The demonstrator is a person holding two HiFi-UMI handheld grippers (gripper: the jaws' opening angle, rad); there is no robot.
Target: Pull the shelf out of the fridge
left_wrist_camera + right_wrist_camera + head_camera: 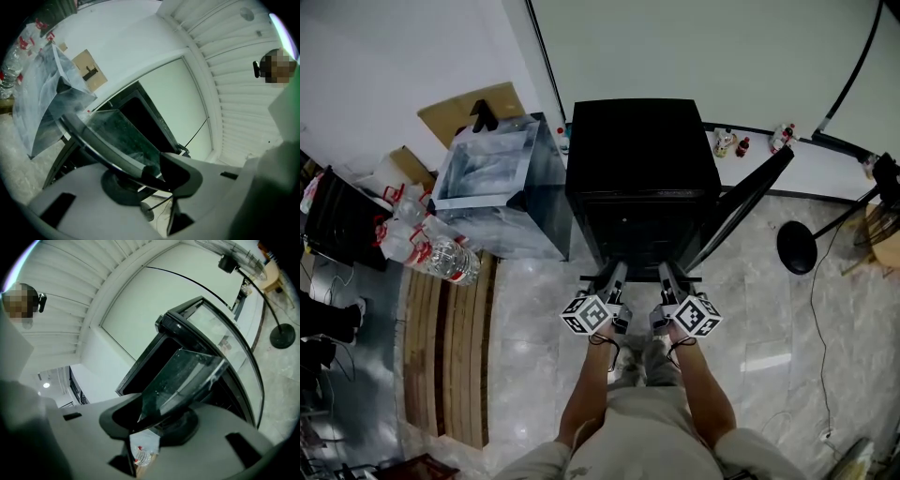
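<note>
Shelf [117,133] appears partly out of the fridge [642,178], its front edge clenched in left tool [154,171] and right tool [140,414] (door [750,202] open); full withdrawal remains.

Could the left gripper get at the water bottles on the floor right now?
Probably not: the left gripper is shut on the glass shelf, and the water bottles lie off to its left, beside the clear bin.
</note>
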